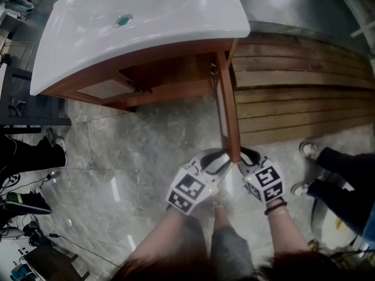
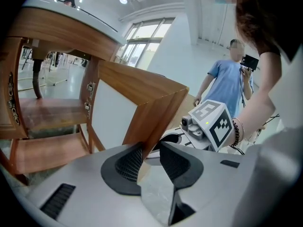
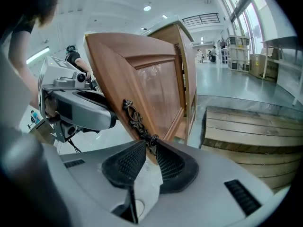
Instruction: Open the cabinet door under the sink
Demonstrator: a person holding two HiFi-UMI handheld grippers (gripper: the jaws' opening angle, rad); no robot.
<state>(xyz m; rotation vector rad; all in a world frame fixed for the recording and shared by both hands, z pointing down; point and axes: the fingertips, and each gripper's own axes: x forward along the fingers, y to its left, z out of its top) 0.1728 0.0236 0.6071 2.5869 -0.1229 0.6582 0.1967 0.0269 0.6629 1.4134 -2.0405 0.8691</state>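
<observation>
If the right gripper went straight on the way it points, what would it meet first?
The cabinet door, at its ornate handle: that edge stands between the fingers of the right gripper, seemingly gripped.

sink [image 1: 222, 22] white | cabinet door [image 1: 230, 110] reddish-brown | floor [image 1: 146, 151] grey marbled

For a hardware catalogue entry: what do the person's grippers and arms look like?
Left gripper and right gripper: light grey, with black ribbed pads, each bearing a cube of black-and-white square markers. Forearms bare; dark band on the right wrist.
</observation>
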